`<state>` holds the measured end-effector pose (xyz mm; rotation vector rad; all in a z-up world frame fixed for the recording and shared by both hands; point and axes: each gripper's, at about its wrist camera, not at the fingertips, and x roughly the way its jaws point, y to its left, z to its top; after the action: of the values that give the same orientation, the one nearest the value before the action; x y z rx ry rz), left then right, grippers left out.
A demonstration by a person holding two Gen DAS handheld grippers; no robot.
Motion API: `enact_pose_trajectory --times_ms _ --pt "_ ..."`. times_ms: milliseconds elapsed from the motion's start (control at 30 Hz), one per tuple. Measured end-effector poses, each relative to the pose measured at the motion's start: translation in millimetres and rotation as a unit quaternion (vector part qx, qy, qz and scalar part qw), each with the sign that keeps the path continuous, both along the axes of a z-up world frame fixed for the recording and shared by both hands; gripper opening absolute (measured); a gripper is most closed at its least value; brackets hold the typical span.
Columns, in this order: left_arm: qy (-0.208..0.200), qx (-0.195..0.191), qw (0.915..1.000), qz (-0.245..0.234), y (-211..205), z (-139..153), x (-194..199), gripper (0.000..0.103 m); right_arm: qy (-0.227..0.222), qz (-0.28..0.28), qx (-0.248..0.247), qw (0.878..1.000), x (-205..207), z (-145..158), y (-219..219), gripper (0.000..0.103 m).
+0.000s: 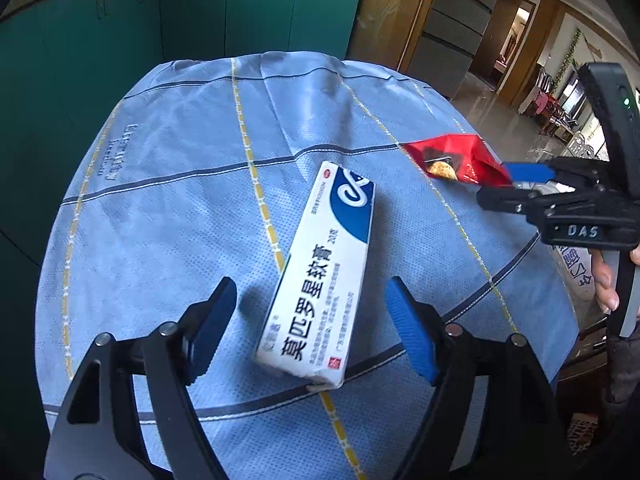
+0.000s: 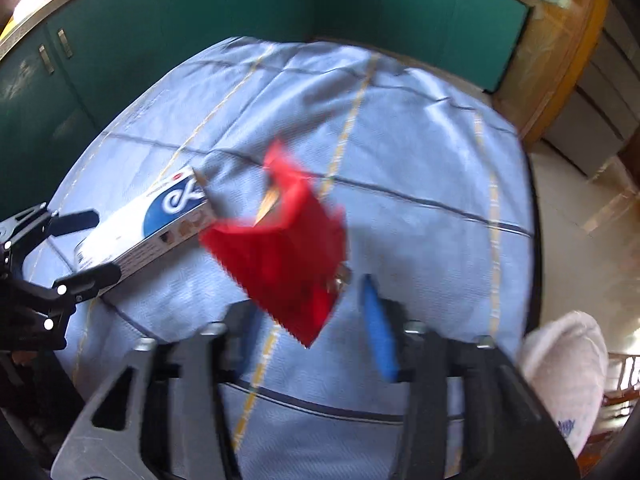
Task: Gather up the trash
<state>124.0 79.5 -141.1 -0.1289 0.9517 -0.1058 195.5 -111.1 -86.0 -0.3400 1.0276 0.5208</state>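
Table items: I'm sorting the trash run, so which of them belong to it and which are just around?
Job:
red wrapper
white ointment box

Just around:
blue tablecloth
green cabinets
white bag

A round table under a pale blue checked cloth (image 1: 180, 200) — a long white-and-blue cardboard box (image 1: 320, 280) lies near its middle.

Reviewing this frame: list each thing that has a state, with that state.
Box: closed, lying flat on the cloth, between the left fingers, untouched.
Red wrapper: torn open, crumpled, at the right gripper's tips; right view blurred, hold unclear.
Left gripper: open, straddling the box.
Right gripper: grip cannot be told.
Green cabinets: doors closed.
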Motion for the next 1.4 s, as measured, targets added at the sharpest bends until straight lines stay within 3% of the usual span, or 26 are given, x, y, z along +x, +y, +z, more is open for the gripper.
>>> enact_pose_trajectory --times_ms 133,167,200,267,367,567,733,800,833,933,1067,1333,1400 --pt "0.008 0.014 0.9999 -0.001 -7.3 -6.1 9.3 0.074 -0.017 -0.038 0.015 0.999 8.2 9.0 -8.9 0.074" --pt "0.009 0.018 0.9998 -0.002 -9.8 -6.7 8.5 0.062 -0.020 -0.049 0.021 0.998 10.5 9.7 -9.6 0.075" --pt "0.010 0.027 0.9996 -0.001 -12.0 -7.6 8.2 0.057 -0.019 -0.053 0.028 0.998 12.3 9.9 -9.9 0.076" --pt "0.008 0.040 0.9992 0.000 -13.7 -7.0 6.8 0.049 -0.012 -0.051 0.045 0.998 16.1 8.8 -7.8 0.079" --pt "0.008 0.029 0.9995 0.004 -10.5 -2.3 1.0 0.040 -0.002 -0.045 0.053 0.998 23.6 2.7 3.4 0.081" --pt "0.005 0.035 0.9994 0.002 -14.0 5.2 -10.7 0.042 0.013 -0.024 0.032 0.999 33.8 -18.5 37.1 0.081" --pt "-0.003 0.044 0.9990 0.001 -17.4 10.0 -14.5 0.059 0.024 -0.003 0.004 1.000 31.2 -36.2 52.9 0.081" --pt "-0.007 0.046 0.9989 0.003 -17.5 11.4 -15.4 0.066 0.027 0.006 0.004 1.000 25.7 -38.8 52.2 0.066" --pt "-0.006 0.045 0.9989 0.003 -17.5 11.4 -14.7 0.066 0.019 0.008 0.000 1.000 22.3 -37.9 51.1 0.055" --pt "0.000 0.039 0.9992 0.006 -16.4 8.6 -10.4 0.067 0.028 0.008 0.016 0.999 15.1 -34.6 41.6 0.049" --pt "0.015 0.039 0.9991 0.010 -18.9 1.3 -1.1 0.068 0.007 -0.014 0.018 1.000 -0.4 -23.6 20.3 0.049" --pt "0.022 0.048 0.9986 0.001 -26.9 -3.1 2.6 0.067 0.016 -0.076 0.040 0.996 -30.4 -16.4 -44.3 0.051" --pt "0.027 0.045 0.9986 -0.003 -28.7 -5.0 3.9 0.055 0.018 -0.086 0.041 0.995 -36.8 -18.4 -52.4 0.051"
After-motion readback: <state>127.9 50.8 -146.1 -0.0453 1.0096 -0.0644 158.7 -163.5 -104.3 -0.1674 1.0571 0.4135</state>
